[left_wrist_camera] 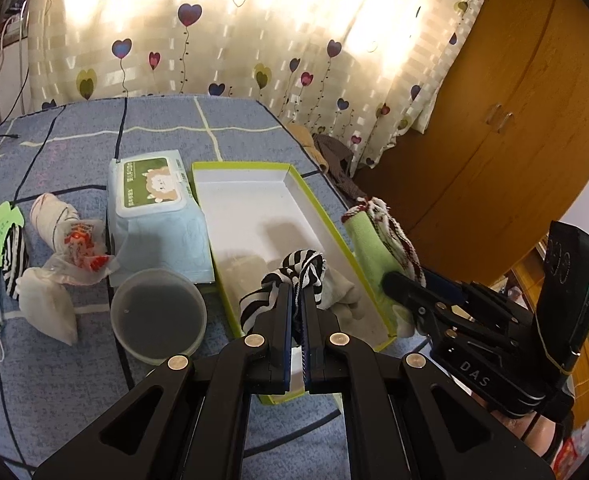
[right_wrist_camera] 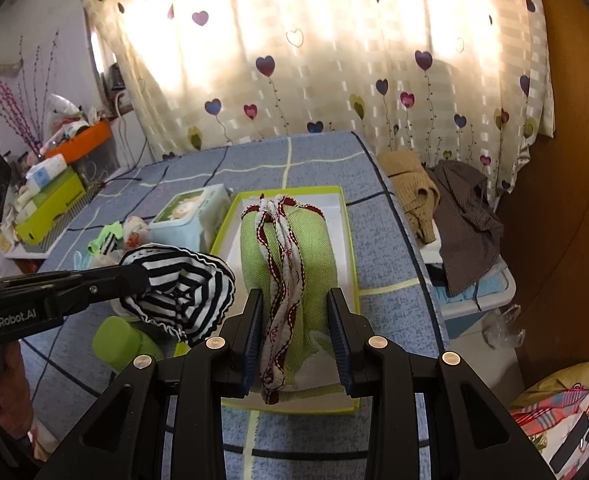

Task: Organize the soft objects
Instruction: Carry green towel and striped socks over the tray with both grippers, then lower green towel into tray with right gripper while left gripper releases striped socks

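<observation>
The left hand-held gripper [left_wrist_camera: 297,292] is squeezed tight on a black-and-white striped sock [left_wrist_camera: 294,268], low in the middle of the frame, over the near end of the white box [left_wrist_camera: 254,204]. The right hand-held gripper [right_wrist_camera: 299,320] stands partly open and pinches a green folded cloth [right_wrist_camera: 290,248] over the same box, in the middle of the frame.

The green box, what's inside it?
The green box mostly shows bare white floor, plus a whitish sock near its front. The striped sock in the left claw hides what lies beneath.
</observation>
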Action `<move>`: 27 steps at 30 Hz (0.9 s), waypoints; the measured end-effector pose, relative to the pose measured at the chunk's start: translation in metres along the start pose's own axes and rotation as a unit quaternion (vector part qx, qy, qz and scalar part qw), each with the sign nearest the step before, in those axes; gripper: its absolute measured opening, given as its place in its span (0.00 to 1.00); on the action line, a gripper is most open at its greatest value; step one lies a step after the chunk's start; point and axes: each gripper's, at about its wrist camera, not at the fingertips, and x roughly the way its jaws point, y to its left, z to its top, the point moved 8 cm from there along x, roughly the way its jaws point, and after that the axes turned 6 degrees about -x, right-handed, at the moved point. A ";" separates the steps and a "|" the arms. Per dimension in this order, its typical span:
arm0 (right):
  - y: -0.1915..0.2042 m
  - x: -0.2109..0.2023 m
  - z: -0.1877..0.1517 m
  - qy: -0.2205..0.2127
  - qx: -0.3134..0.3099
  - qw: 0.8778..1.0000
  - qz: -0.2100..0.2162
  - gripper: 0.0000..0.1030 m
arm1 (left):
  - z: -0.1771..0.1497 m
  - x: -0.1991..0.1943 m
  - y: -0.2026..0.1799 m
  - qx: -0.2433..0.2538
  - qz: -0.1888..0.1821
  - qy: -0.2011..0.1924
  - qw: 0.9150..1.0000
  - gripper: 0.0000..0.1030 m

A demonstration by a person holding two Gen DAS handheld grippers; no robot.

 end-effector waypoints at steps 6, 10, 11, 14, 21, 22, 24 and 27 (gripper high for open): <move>-0.005 0.029 0.005 0.016 -0.003 1.000 0.003 0.29 | 0.007 0.010 0.003 -0.006 0.010 -0.001 1.000 0.03; -0.008 0.047 0.012 0.025 -0.008 1.000 0.004 0.29 | 0.012 0.016 0.006 -0.011 0.015 0.000 1.000 0.03; -0.008 0.052 0.014 0.026 -0.009 1.000 0.004 0.29 | 0.013 0.017 0.007 -0.012 0.016 0.000 1.000 0.03; -0.011 0.066 0.018 0.035 -0.012 0.999 0.003 0.29 | 0.016 0.021 0.008 -0.015 0.020 0.001 1.000 0.03; -0.016 0.085 0.018 0.047 -0.010 0.999 0.008 0.31 | 0.020 0.031 0.010 -0.020 0.026 0.007 0.999 0.03; -0.017 0.085 0.018 0.045 -0.008 0.999 0.009 0.33 | 0.021 0.032 0.010 -0.019 0.026 0.008 0.999 0.03; -0.019 0.082 0.018 0.041 -0.006 0.999 0.007 0.37 | 0.021 0.033 0.009 -0.019 0.027 0.009 0.999 0.03; -0.023 0.073 0.020 0.029 0.003 1.000 0.006 0.42 | 0.023 0.036 0.008 -0.019 0.030 0.010 0.999 0.03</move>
